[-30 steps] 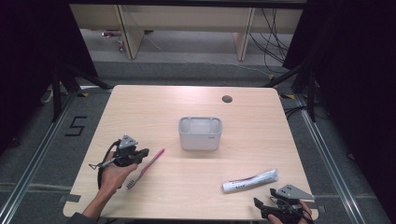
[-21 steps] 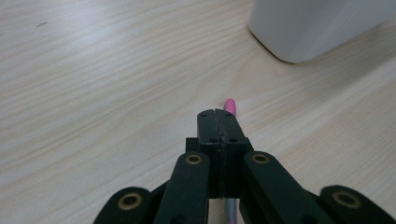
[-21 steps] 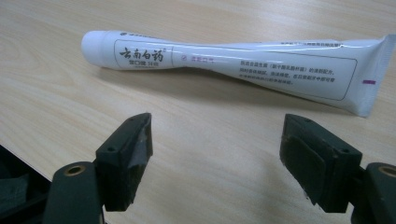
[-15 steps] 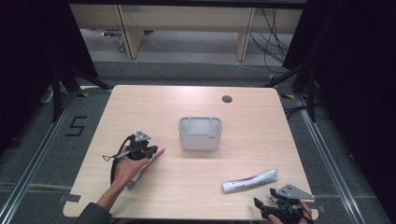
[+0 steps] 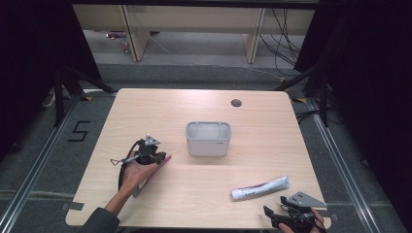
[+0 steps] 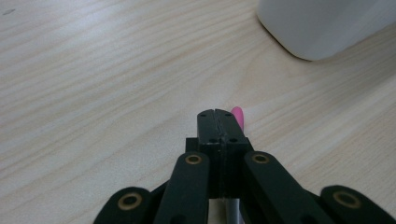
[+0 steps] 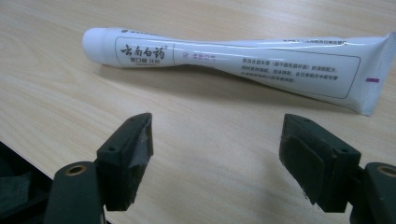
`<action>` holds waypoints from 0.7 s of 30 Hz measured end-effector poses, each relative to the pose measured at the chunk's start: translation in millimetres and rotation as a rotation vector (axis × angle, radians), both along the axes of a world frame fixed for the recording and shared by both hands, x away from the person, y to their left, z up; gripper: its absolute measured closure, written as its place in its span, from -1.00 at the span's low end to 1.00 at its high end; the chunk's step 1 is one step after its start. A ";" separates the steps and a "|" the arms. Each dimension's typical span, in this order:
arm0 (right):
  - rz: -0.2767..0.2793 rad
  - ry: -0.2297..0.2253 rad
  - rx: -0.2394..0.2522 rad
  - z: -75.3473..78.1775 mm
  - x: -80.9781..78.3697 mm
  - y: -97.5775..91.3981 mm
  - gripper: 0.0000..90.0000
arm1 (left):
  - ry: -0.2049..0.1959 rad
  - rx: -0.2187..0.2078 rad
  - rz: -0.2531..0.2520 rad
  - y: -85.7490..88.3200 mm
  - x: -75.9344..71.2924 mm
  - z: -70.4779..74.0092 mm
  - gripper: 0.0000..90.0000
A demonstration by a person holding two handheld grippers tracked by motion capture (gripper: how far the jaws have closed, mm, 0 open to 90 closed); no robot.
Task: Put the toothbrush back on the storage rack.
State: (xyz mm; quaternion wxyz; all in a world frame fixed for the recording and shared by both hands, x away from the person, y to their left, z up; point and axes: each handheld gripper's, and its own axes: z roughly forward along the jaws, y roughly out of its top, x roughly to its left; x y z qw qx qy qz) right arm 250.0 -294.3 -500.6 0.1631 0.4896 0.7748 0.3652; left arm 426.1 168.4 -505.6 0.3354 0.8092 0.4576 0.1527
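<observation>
A pink toothbrush [image 5: 165,159] lies slanted on the wooden table [image 5: 160,111], left of a grey container [image 5: 209,139]. My left gripper [image 5: 159,156] rests over its upper end, held by a hand. In the left gripper view the jaws [image 6: 217,115] are pressed together, the toothbrush's pink tip [image 6: 237,115] shows just past them, and the container [image 6: 327,23] stands ahead. A white toothpaste tube [image 5: 260,188] lies at the front right. My right gripper [image 5: 275,207] sits just behind it at the table's edge. In its own view it [image 7: 217,144] is open, the tube [image 7: 233,58] lying crosswise ahead of it.
A round cable hole [image 5: 236,103] sits at the table's far right. The right gripper is at the table's front edge [image 7: 28,158]. Dark floor and metal rails surround the table.
My left gripper has moved right and forward, from left of the toothbrush to over its upper end. The toothbrush, tube and right gripper have stayed in place.
</observation>
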 end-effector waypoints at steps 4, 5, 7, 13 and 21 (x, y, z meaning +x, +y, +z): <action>-0.018 0.020 0.006 0.3 -1.5 0.8 -0.41 | 0.005 0.001 -0.041 -6.3 -4.3 1.2 0.99; -0.017 0.020 0.008 0.3 -1.2 0.8 -0.41 | 0.008 0.001 -0.049 -8.9 -6.2 1.6 0.99; -0.021 0.023 -0.001 0.8 -1.2 0.5 -0.41 | 0.010 0.000 -0.069 -13.8 -9.5 2.5 0.99; -0.019 0.034 0.015 0.7 -1.7 1.1 -0.41 | 0.016 0.002 -0.105 -28.3 -15.4 2.3 0.99; 0.011 0.011 -0.004 0.6 0.3 -2.1 -0.41 | 0.019 0.001 -0.151 -38.4 -23.5 3.4 0.99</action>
